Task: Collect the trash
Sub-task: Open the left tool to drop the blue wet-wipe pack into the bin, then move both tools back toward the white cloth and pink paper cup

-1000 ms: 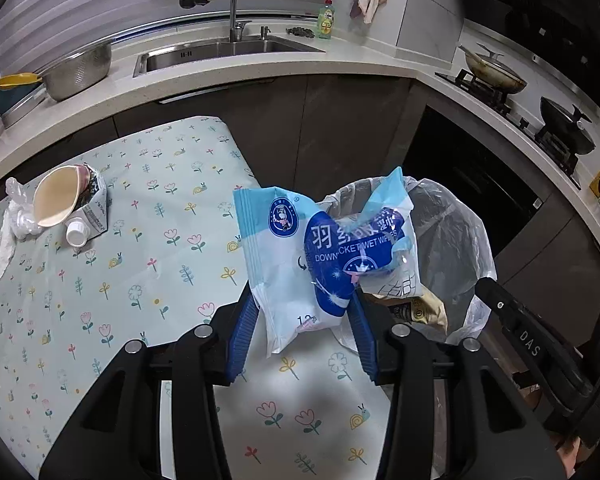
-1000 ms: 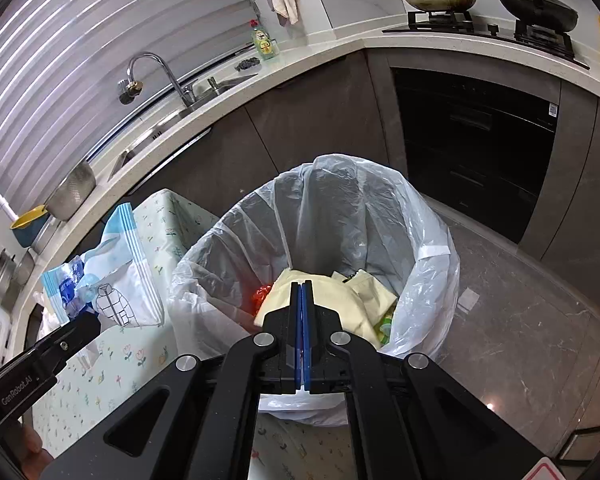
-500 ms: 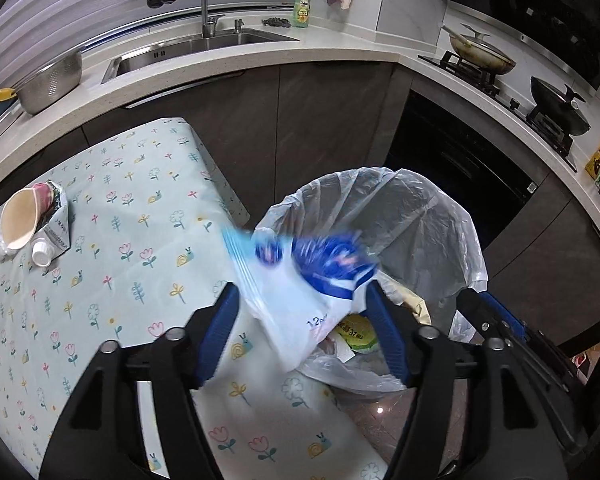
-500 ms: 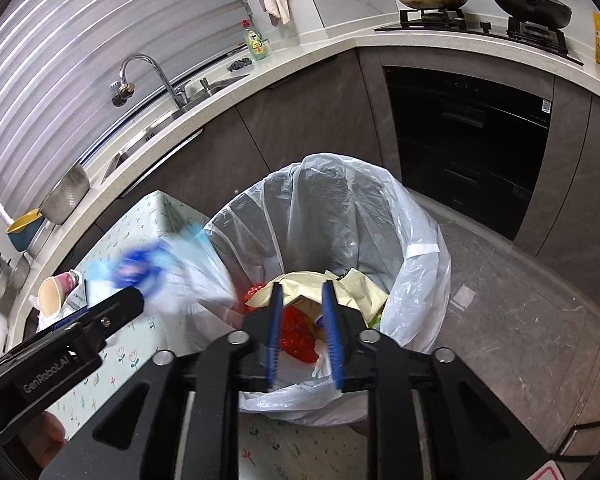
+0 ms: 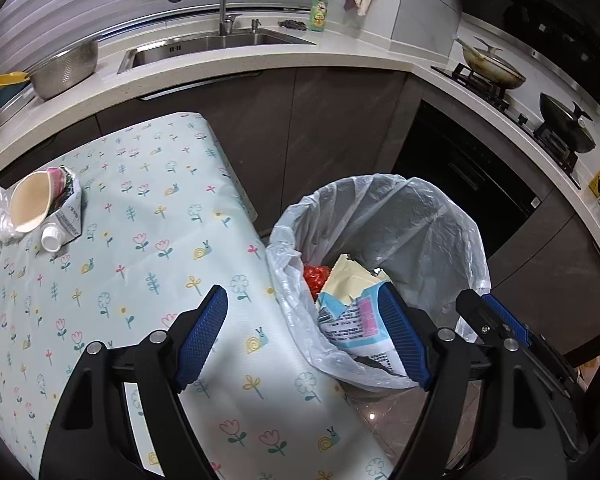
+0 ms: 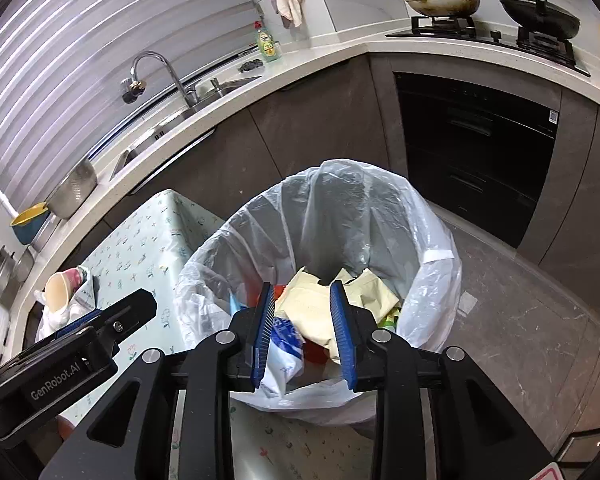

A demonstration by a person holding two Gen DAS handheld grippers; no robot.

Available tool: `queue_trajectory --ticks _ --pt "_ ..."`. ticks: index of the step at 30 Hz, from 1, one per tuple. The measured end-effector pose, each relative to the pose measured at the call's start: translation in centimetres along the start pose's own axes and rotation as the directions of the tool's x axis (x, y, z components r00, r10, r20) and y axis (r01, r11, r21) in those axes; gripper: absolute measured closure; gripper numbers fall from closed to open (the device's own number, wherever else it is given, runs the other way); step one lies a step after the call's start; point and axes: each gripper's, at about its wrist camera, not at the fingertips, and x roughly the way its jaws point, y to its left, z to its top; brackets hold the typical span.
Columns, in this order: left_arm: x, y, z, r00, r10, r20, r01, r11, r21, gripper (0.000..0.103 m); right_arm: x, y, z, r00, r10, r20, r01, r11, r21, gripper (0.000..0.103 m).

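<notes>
The blue and white wet-wipes packet [image 5: 352, 320] lies inside the white-lined trash bin [image 5: 384, 216], on top of a yellow wrapper [image 5: 350, 280] and red trash. My left gripper [image 5: 302, 292] hovers over the table's edge and the bin's near rim; its jaws are opening wide and hold nothing. My right gripper [image 6: 300, 286] hangs above the bin [image 6: 340, 208], its jaws opening, with nothing pressed between them. The packet [image 6: 286, 344] shows below its left finger.
On the floral tablecloth [image 5: 148, 248] at the far left lie a paper cup [image 5: 30, 204], a crushed carton [image 5: 66, 216] and a plastic bag. Beyond are the counter with a sink [image 5: 212, 44], dark cabinets, an oven and a stove with pans.
The left gripper's jaws spread and let go of the wipes packet, which dropped into the bin. The right gripper's jaws went from shut to apart.
</notes>
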Motion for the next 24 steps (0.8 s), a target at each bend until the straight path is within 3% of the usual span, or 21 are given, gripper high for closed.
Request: queue_trajectory --ticks 8,24 --pt "-1.1 2.6 -0.1 1.000 0.023 0.015 -0.022 0.998 -0.056 0.029 -0.5 2.7 -0.1 1.000 0.027 0.008 -0.027 0.999 -0.047 0.061" --pt "-3.6 11.7 -1.2 0.992 0.118 0.036 -0.108 0.972 -0.207 0.029 0.1 11.2 -1.8 0.993 0.108 -0.042 -0.113 0.976 -0.188 0.060"
